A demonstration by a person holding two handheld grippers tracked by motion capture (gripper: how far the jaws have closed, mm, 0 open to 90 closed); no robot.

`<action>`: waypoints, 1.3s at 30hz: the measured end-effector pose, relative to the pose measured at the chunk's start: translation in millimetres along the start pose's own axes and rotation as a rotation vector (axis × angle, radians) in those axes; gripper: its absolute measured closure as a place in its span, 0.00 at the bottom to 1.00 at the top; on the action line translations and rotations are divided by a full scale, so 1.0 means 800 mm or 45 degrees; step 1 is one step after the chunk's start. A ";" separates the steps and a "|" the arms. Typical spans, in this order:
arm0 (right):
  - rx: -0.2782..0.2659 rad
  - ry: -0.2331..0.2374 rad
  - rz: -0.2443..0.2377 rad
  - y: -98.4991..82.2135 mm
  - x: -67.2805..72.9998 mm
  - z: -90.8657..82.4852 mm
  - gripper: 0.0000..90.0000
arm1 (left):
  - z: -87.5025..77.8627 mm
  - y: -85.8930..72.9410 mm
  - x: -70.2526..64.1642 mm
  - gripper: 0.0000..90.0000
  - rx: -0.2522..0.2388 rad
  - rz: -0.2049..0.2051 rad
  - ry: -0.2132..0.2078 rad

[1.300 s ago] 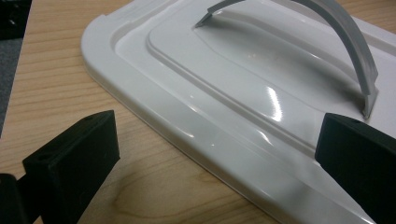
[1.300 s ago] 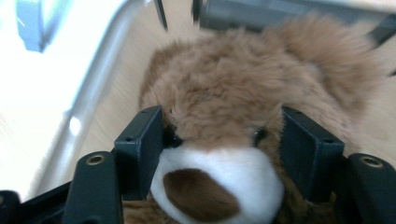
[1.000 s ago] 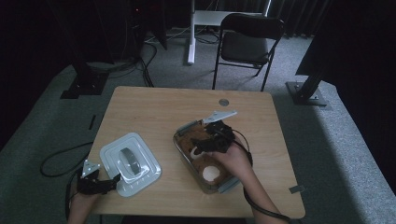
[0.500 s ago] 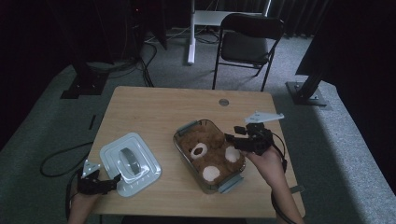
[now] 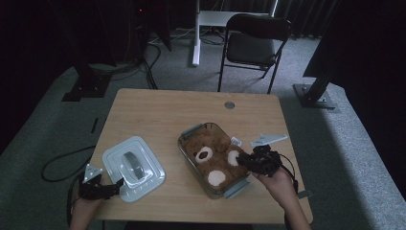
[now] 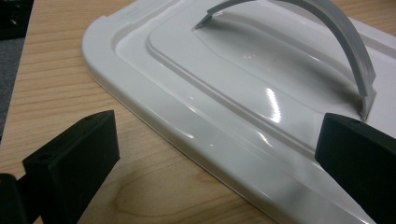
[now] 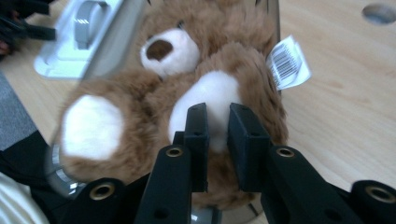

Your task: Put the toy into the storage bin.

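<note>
While my right gripper closes, its jaws pinch the bear's paw.
My left gripper gapes wide beside the lid, left of the bear.

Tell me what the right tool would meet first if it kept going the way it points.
Most likely the teddy bear in the clear container: the right tool points at its white paw, though depth is unclear.

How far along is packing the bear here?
Done: the brown plush teddy bear lies in the clear rectangular container. In hand: the right gripper, jaws shut, is at the bear's white paw; the open left gripper waits beside the white plastic lid. Left: lid not yet on.
</note>
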State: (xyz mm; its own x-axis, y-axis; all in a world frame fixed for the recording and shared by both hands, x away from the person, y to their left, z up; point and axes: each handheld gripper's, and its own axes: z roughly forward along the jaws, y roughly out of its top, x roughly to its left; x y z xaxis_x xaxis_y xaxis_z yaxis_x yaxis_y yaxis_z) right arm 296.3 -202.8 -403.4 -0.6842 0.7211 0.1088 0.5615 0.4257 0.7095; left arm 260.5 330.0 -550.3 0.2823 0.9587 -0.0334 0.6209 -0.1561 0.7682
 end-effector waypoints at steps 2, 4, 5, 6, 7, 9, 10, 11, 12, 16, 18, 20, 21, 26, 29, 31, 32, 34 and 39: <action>0.042 0.033 0.018 0.002 -0.004 0.015 0.87 | 0.000 -0.001 0.000 0.01 0.005 -0.001 0.002; 0.096 0.025 0.015 0.004 -0.006 0.031 0.85 | 0.000 -0.001 0.000 0.01 0.002 -0.003 0.002; 0.096 0.025 0.015 0.004 -0.006 0.031 0.85 | 0.000 -0.001 0.000 0.01 0.002 -0.003 0.002; 0.131 0.024 0.000 0.008 -0.005 0.042 0.85 | 0.000 -0.001 0.001 0.01 0.000 -0.005 0.000; 0.131 0.024 0.000 0.008 -0.005 0.042 0.85 | 0.000 -0.001 0.001 0.01 0.000 -0.005 0.000; 0.165 0.038 -0.011 0.012 -0.004 0.050 0.85 | 0.000 -0.001 0.001 0.01 0.003 0.001 0.001; 0.239 -0.002 -0.043 0.016 -0.002 0.060 0.89 | 0.000 -0.001 0.001 0.01 0.005 0.002 -0.001; 0.239 -0.002 -0.043 0.016 -0.002 0.060 0.89 | 0.000 -0.001 0.001 0.01 0.005 0.002 -0.001; 0.331 -0.028 -0.086 0.016 0.004 0.078 0.93 | 0.000 -0.001 0.000 0.01 0.006 0.006 -0.001; 0.414 -0.077 -0.152 0.019 0.012 0.096 0.95 | 0.000 -0.002 0.001 0.01 0.006 0.008 0.001; 0.394 -0.068 -0.150 0.019 0.010 0.095 0.94 | -0.001 -0.002 0.001 0.01 0.006 0.007 0.000; 0.337 -0.043 -0.123 0.017 0.006 0.088 0.92 | 0.000 -0.002 0.002 0.01 0.005 0.004 -0.001; 0.337 -0.043 -0.123 0.017 0.006 0.088 0.92 | 0.000 -0.002 0.002 0.01 0.005 0.004 -0.001; 0.135 0.073 -0.010 0.012 -0.006 0.050 0.78 | 0.001 -0.001 0.002 0.01 0.006 0.001 -0.002; 0.072 0.072 0.001 0.014 -0.004 0.034 0.74 | 0.001 -0.001 0.002 0.01 0.002 -0.003 -0.001; 0.031 0.050 -0.014 0.016 0.001 0.019 0.73 | 0.000 -0.002 0.003 0.01 0.004 -0.006 0.002; -0.017 0.057 -0.014 0.018 0.006 0.005 0.72 | 0.000 -0.002 0.003 0.01 0.005 -0.006 0.002; -0.047 0.056 -0.017 0.018 0.008 -0.002 0.71 | 0.000 -0.001 0.003 0.01 0.007 -0.004 0.001; -0.036 0.120 -0.078 0.016 0.033 -0.004 0.70 | 0.000 -0.001 0.002 0.01 -0.001 -0.006 -0.003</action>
State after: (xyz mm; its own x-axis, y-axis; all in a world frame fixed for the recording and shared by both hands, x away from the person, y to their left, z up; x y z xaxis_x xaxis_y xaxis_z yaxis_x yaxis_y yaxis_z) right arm 283.6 -179.9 -389.7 -0.7583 0.6390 0.1291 0.5051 0.4507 0.7360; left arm 260.8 331.8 -551.1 0.2813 0.9589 -0.0387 0.6216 -0.1513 0.7686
